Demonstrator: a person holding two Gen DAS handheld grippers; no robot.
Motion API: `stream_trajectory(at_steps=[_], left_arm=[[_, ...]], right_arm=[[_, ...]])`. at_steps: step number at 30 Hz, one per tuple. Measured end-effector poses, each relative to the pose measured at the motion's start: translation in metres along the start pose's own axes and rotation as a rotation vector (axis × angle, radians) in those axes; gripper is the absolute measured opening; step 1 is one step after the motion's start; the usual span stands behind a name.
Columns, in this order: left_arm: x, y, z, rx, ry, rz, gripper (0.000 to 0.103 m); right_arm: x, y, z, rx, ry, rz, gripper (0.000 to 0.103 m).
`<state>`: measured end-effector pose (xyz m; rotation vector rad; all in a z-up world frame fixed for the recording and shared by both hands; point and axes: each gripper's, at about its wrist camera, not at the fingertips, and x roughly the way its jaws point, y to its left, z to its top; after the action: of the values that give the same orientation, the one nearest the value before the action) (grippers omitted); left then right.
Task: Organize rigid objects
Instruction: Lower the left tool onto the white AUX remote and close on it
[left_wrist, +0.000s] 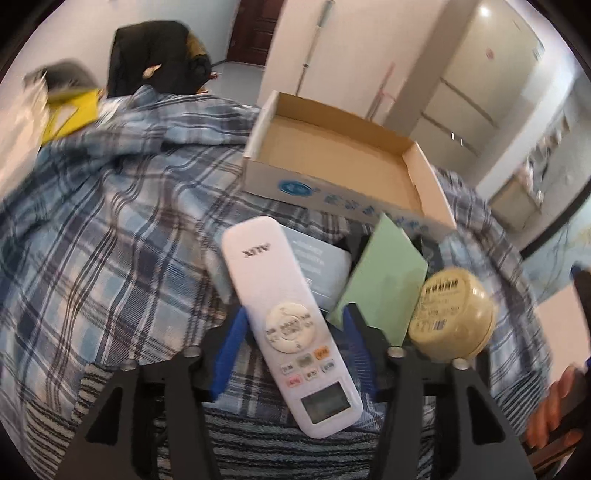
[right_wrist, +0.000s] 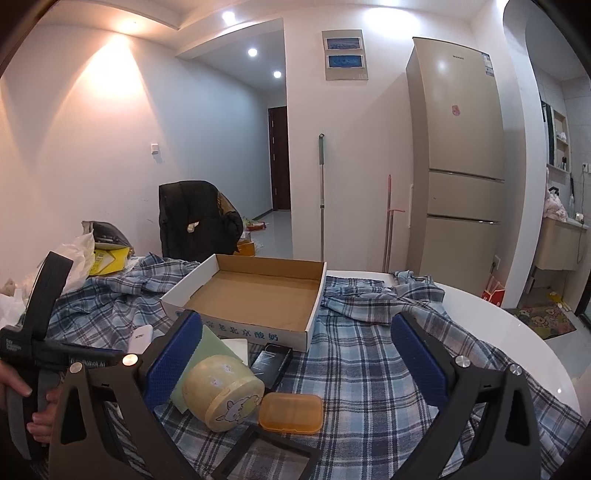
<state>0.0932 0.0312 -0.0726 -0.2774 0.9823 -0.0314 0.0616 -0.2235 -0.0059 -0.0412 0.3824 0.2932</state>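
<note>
On plaid cloth (left_wrist: 110, 240), open-jawed left gripper (left_wrist: 294, 313) straddles AUX remote (left_wrist: 275, 280); right gripper (right_wrist: 295, 320) gapes empty.

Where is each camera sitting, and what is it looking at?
Left wrist: on the left gripper, tilted down at the white remote between its blue pads; a hand shows at the right edge.
Right wrist: on the right gripper, looking across the table at the fridge; a hand shows at the left edge, on the other tool.
Shared: cardboard box, yellow jar, plaid cloth.
</note>
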Motion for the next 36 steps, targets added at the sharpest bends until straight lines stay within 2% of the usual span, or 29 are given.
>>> stream_trajectory(at_steps=[4, 6, 7, 13, 16, 18, 19, 20, 22, 29, 31, 33, 36], left_arm=[[0.003, 0.007, 0.001, -0.066, 0.029, 0.017, 0.060], [0.003, 0.011, 0.004, -0.086, 0.046, 0.014, 0.049], [0.004, 0.011, 0.005, -0.086, 0.057, 0.008, 0.048], [0.008, 0.003, 0.017, -0.053, 0.112, 0.027, 0.047], [0.010, -0.007, 0.019, 0.003, 0.113, 0.056, 0.047], [0.014, -0.020, 0.017, 0.075, 0.114, 0.085, 0.047], [0.018, -0.025, 0.016, 0.100, 0.122, 0.100, 0.053], [0.022, -0.029, 0.014, 0.121, 0.139, 0.106, 0.053], [0.023, -0.029, 0.009, 0.108, 0.139, 0.113, 0.050], [0.013, -0.028, 0.009, 0.106, 0.075, 0.063, 0.042], [0.003, -0.034, 0.010, 0.153, 0.027, 0.060, 0.042], [-0.004, -0.042, 0.010, 0.211, -0.039, 0.088, 0.042], [-0.001, -0.047, 0.011, 0.260, -0.071, 0.099, 0.042]], right_arm=[[0.001, -0.003, 0.000, 0.012, 0.004, -0.002, 0.102], [0.002, -0.003, 0.000, 0.012, 0.006, -0.009, 0.102], [0.002, -0.003, -0.001, 0.010, 0.009, -0.012, 0.102], [0.005, 0.000, -0.003, -0.009, 0.018, -0.019, 0.102], [0.004, 0.000, -0.003, -0.016, 0.012, -0.024, 0.102], [0.004, 0.001, -0.003, -0.019, 0.013, -0.025, 0.102], [0.004, 0.001, -0.004, -0.018, 0.014, -0.025, 0.102], [0.004, 0.000, -0.004, -0.018, 0.015, -0.026, 0.102], [0.004, 0.000, -0.003, -0.019, 0.016, -0.029, 0.102], [0.005, -0.001, -0.002, -0.023, 0.017, -0.034, 0.102], [0.005, 0.000, -0.003, -0.026, 0.015, -0.037, 0.102], [0.005, 0.000, -0.003, -0.028, 0.014, -0.041, 0.102], [0.006, -0.001, -0.003, -0.026, 0.016, -0.045, 0.102]])
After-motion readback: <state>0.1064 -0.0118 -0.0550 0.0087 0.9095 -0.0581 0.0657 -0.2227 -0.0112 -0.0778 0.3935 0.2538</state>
